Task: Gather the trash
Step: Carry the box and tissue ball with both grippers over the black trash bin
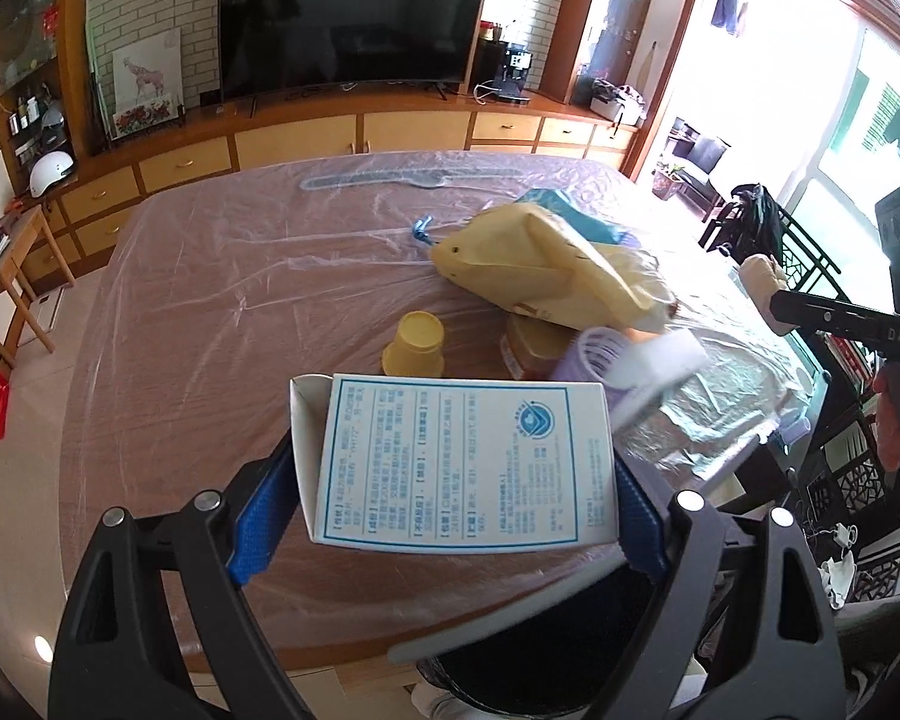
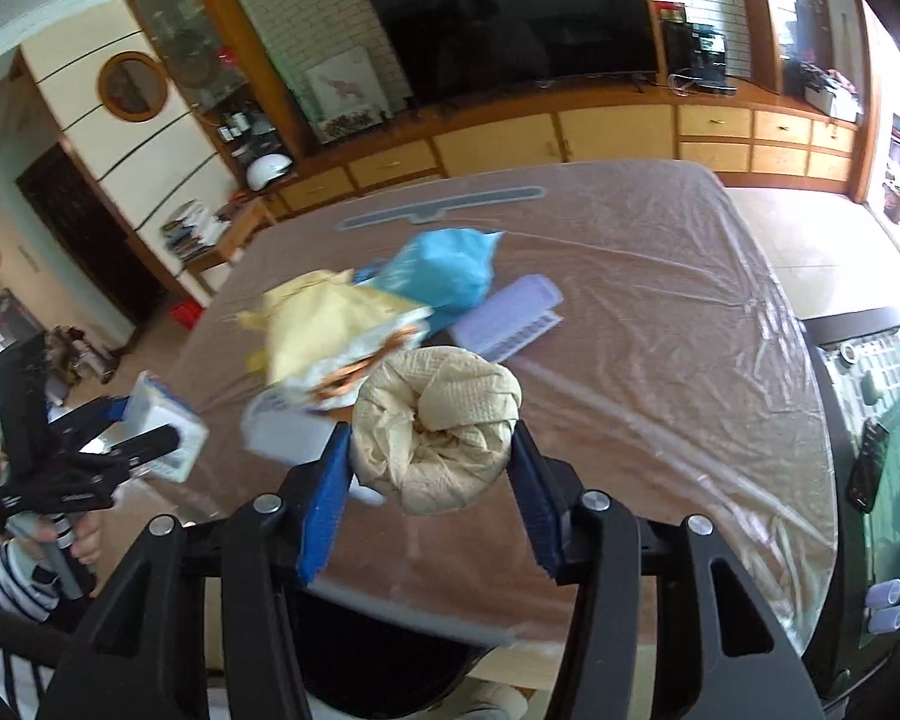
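Note:
My left gripper (image 1: 450, 483) is shut on a white box with blue print (image 1: 462, 456), held above the near edge of the plastic-covered table (image 1: 210, 330). My right gripper (image 2: 429, 438) is shut on a crumpled beige paper wad (image 2: 444, 408), lifted off the table. On the table lie a yellow paper bag (image 1: 540, 264), an upturned yellow cup (image 1: 417, 345), a blue bag (image 2: 444, 270) and a purple ice tray (image 2: 510, 315). A dark bin (image 2: 378, 648) sits below the table's near edge, under both grippers.
A purple roller (image 1: 600, 354) and a jar lie by the yellow bag. A grey-blue strip (image 1: 408, 180) lies at the far side. A dark carved chair (image 1: 810, 276) stands right of the table. A TV (image 1: 354, 18) and cabinets line the far wall.

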Demonstrator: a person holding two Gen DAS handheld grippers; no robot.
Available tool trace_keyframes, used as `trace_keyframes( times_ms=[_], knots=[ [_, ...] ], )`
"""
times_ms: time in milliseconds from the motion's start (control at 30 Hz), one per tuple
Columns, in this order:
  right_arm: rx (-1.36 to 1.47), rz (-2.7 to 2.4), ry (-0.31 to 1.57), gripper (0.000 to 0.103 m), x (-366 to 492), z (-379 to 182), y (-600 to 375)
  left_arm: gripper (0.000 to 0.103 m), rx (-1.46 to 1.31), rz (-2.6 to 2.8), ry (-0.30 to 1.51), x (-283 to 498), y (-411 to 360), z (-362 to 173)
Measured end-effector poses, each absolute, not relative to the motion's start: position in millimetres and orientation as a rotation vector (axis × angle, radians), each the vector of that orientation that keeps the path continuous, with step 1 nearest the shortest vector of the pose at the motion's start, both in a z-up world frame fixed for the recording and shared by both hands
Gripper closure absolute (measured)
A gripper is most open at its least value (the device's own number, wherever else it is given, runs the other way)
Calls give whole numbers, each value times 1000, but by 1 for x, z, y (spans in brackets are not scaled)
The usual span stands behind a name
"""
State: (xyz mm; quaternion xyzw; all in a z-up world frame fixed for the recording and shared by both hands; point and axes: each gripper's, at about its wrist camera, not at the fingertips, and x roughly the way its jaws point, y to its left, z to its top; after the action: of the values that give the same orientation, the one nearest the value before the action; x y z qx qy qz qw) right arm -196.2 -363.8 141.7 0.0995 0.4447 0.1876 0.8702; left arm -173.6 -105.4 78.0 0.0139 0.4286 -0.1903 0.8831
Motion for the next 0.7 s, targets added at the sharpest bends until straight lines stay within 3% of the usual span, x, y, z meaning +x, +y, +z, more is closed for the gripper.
trace_keyframes(
  times_ms=[300, 700],
  knots=[
    [154, 536, 958, 53, -237, 149, -329, 14, 84, -431, 900, -208, -121, 83],
    [86, 605, 1064, 53, -269, 118, -307, 14, 147, -463, 932, -243, -143, 70]
  ],
)
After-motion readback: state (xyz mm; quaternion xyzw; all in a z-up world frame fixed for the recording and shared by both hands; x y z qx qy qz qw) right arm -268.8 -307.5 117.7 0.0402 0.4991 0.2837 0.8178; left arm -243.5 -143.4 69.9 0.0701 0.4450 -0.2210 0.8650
